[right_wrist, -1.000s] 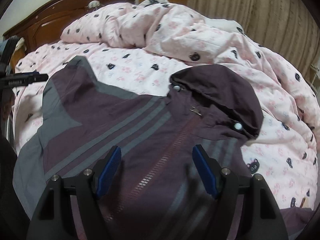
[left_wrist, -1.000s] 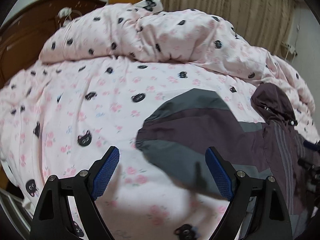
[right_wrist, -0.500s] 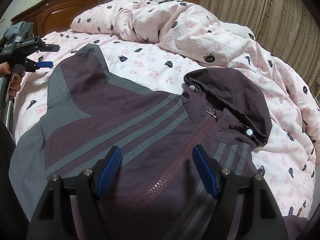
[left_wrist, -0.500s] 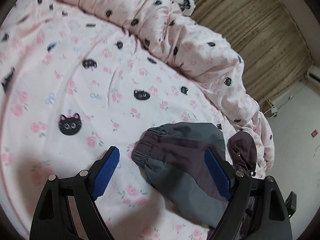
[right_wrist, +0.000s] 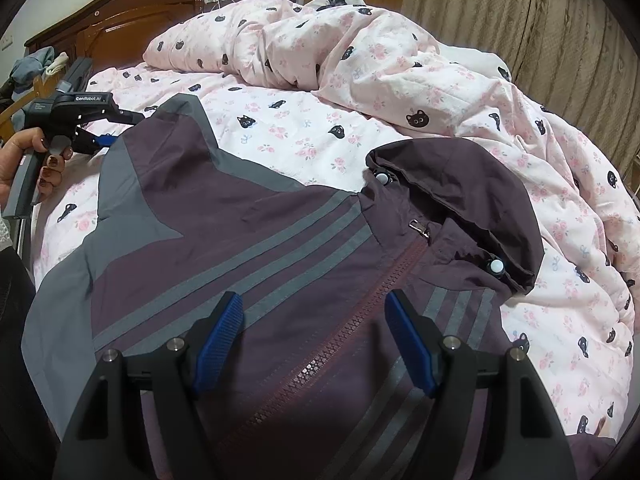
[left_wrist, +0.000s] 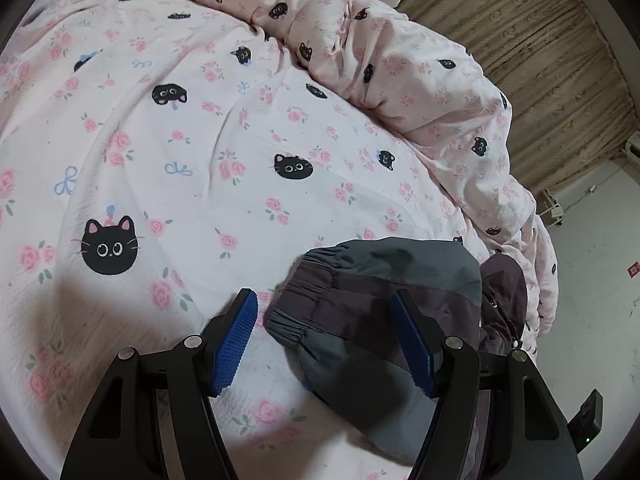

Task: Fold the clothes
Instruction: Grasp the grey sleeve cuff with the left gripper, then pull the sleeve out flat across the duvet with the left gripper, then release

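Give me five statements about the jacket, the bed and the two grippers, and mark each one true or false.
1. The jacket lies front up with its zipper closed. True.
2. The hood is folded down over the chest. False: it lies spread on the bedsheet above the collar.
3. The sleeve cuff sits between the fingers of the left gripper. True; its jaws are closing and the pads do not press it yet.
4. The right gripper grips the zipper pull. False: it is open over the chest.
5. The bedsheet is plain white. False: pink roses and black cat faces.
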`<state>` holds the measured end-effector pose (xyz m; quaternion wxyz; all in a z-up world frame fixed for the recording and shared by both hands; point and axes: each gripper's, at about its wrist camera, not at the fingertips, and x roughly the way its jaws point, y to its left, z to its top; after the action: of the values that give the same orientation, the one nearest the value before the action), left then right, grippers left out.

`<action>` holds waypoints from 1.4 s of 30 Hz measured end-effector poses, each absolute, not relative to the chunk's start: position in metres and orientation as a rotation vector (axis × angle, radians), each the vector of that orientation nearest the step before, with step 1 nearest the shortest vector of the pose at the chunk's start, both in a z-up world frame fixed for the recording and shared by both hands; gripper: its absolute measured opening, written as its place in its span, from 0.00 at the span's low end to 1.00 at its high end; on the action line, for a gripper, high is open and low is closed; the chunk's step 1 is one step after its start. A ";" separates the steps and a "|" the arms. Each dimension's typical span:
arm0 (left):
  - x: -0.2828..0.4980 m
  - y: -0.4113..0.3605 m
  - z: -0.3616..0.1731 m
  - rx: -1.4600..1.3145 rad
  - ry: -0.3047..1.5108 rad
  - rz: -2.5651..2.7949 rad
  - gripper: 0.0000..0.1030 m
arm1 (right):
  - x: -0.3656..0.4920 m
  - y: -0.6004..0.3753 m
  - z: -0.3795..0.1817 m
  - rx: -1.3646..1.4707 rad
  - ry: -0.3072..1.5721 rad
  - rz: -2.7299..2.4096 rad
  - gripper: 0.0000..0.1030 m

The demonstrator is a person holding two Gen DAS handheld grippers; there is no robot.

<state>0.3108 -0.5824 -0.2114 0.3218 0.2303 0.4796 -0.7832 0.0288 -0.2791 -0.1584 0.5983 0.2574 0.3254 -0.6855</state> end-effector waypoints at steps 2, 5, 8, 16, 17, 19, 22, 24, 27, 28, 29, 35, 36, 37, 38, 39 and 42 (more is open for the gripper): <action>0.310 -0.585 -0.215 0.620 1.263 -2.064 0.59 | 0.028 -0.279 -0.158 0.598 0.753 -1.588 0.73; 0.309 -0.588 -0.220 0.637 1.269 -2.084 0.57 | 0.028 -0.280 -0.158 0.601 0.752 -1.582 0.73; 0.307 -0.589 -0.222 0.646 1.273 -2.096 0.50 | 0.029 -0.280 -0.159 0.601 0.758 -1.578 0.73; 0.304 -0.581 -0.210 0.657 1.201 -2.123 0.25 | 0.029 -0.282 -0.161 0.609 0.765 -1.568 0.73; 0.305 -0.579 -0.205 0.639 1.183 -2.128 0.25 | 0.029 -0.282 -0.162 0.611 0.764 -1.568 0.73; 0.310 -0.574 -0.193 0.586 1.153 -2.137 0.24 | 0.028 -0.282 -0.161 0.613 0.762 -1.568 0.73; 0.322 -0.561 -0.174 0.495 1.115 -2.138 0.24 | 0.027 -0.281 -0.161 0.617 0.761 -1.563 0.73; 0.330 -0.549 -0.161 0.473 1.055 -2.118 0.24 | 0.027 -0.282 -0.163 0.621 0.765 -1.558 0.73; 0.343 -0.530 -0.145 0.447 0.963 -2.075 0.23 | 0.027 -0.283 -0.166 0.630 0.780 -1.544 0.73; 0.346 -0.525 -0.142 0.452 0.934 -2.052 0.23 | 0.027 -0.284 -0.167 0.632 0.785 -1.539 0.73; 0.347 -0.521 -0.142 0.471 0.908 -2.028 0.23 | 0.028 -0.284 -0.168 0.632 0.789 -1.536 0.73; 0.342 -0.528 -0.165 0.624 0.864 -1.909 0.23 | 0.032 -0.286 -0.173 0.634 0.814 -1.516 0.73; 0.341 -0.532 -0.170 0.649 0.870 -1.889 0.24 | 0.032 -0.286 -0.174 0.636 0.819 -1.513 0.73; 0.340 -0.536 -0.176 0.680 0.877 -1.859 0.24 | 0.033 -0.286 -0.175 0.639 0.824 -1.509 0.73; 0.341 -0.539 -0.182 0.702 0.890 -1.830 0.28 | 0.033 -0.286 -0.176 0.642 0.828 -1.506 0.73; 0.343 -0.542 -0.187 0.709 0.916 -1.811 0.34 | 0.033 -0.286 -0.177 0.648 0.831 -1.504 0.73; 0.355 -0.544 -0.190 0.668 0.967 -1.778 0.44 | 0.032 -0.287 -0.179 0.664 0.833 -1.497 0.73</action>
<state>0.3545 -0.5444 -0.1896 0.4839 0.2743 0.3969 -0.7301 0.0317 -0.2865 -0.1787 0.6069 0.2873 0.3602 -0.6476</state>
